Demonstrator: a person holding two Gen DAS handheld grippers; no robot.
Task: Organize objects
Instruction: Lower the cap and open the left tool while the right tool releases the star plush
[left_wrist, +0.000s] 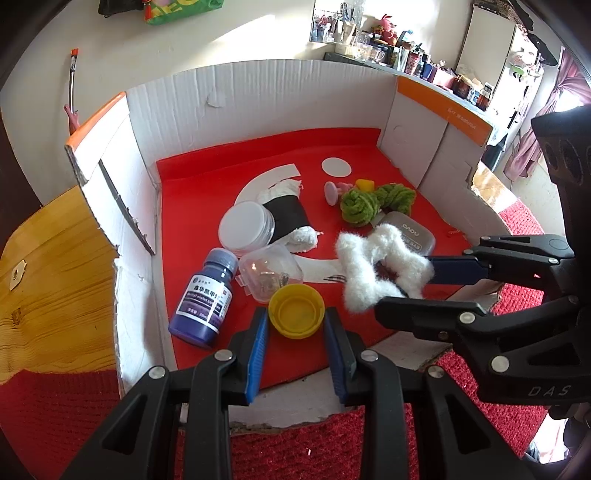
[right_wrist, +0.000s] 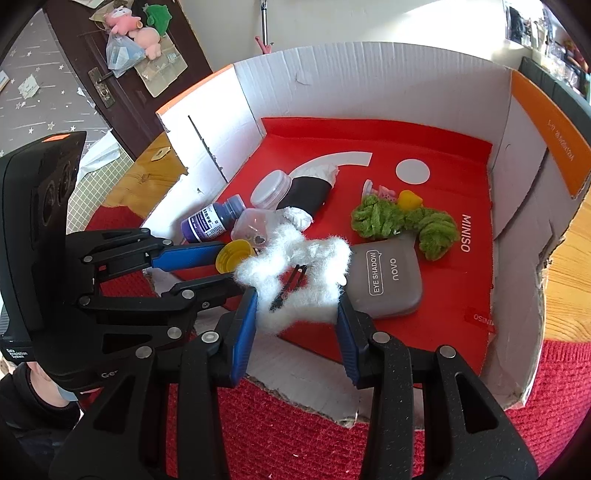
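In the left wrist view the left gripper (left_wrist: 296, 325) sits nearest, its blue pads clamped on either side of a yellow cap (left_wrist: 296, 311) that lies open side up on the red liner (left_wrist: 369, 158). The cap is close to the torn front edge of the cardboard box (left_wrist: 258, 99), whose white walls close off the back and both sides; the far half of the liner is mostly bare. Just left of the cap lies a purple bottle (left_wrist: 202, 299), and a clear plastic case (left_wrist: 269, 271) touches the cap's far rim. The right gripper (left_wrist: 410, 286) reaches in from the right, angled down, closed on a white fluffy hair clip (left_wrist: 373, 266).

In the right wrist view the right gripper (right_wrist: 297, 314) holds the white fluffy hair clip (right_wrist: 295, 273) between its pads, over the grey eye shadow case (right_wrist: 388, 280). Green yarn knots (right_wrist: 402, 221) lie beyond. The box stands on a wooden table (right_wrist: 565, 266) with a red mat (right_wrist: 295, 435) under the near edge. The left gripper (right_wrist: 221, 264) comes in from the left onto the yellow cap (right_wrist: 232, 254).
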